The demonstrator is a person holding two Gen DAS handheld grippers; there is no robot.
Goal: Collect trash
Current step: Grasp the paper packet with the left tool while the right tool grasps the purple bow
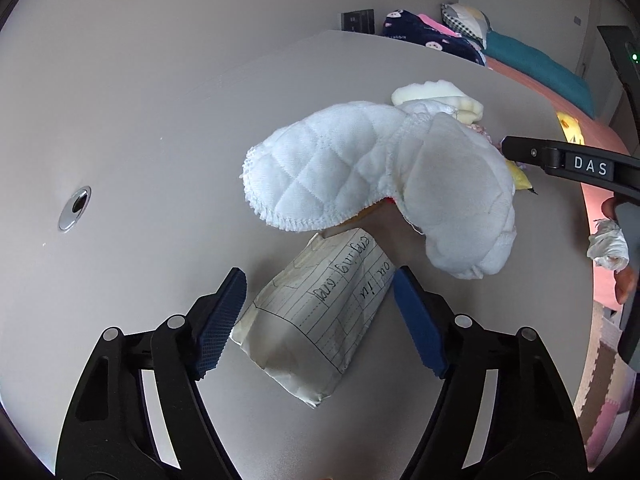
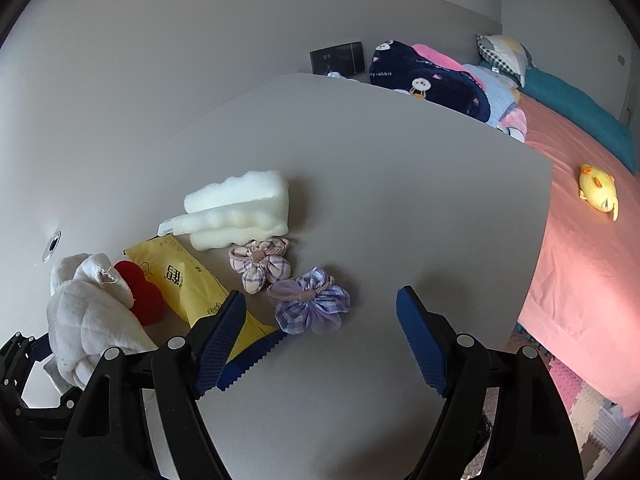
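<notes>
Paper is what I'm going for: a folded wad of lined paper [image 1: 316,320] is lying on the grey table [image 1: 140,140], right between my left claw [image 1: 320,324] fingers, which are standing wide apart with a pad on either side and neither one touching yet. I'm judging it light and soft. It is going to crush a little under the pads, not slip, and nothing about it looks fragile. I'm thinking the best hold is across its middle, where the folds are thickest, rather than at the loose corner at 6 o'clock.

It's looking creased and off-white, ruled with lines and carrying dark handwriting, its long side running from 7 o'clock up toward 1 o'clock in the left wrist view. Just past it at 12 o'clock, a white quilted plush thing [image 1: 360,168] is overhanging its far end, so I'm expecting to keep my fingers low and near.

My right claw [image 2: 320,336] is hanging open too, gripping nothing, over bare table. At 10 o'clock from it a yellow packet [image 2: 180,276] is lying flat beside a red plush heart [image 2: 140,296], with a white foam block [image 2: 240,208] beyond at 11 o'clock and two checked fabric flowers [image 2: 308,304] just ahead at 12 o'clock. The packet looks thin, probably slippery.
</notes>
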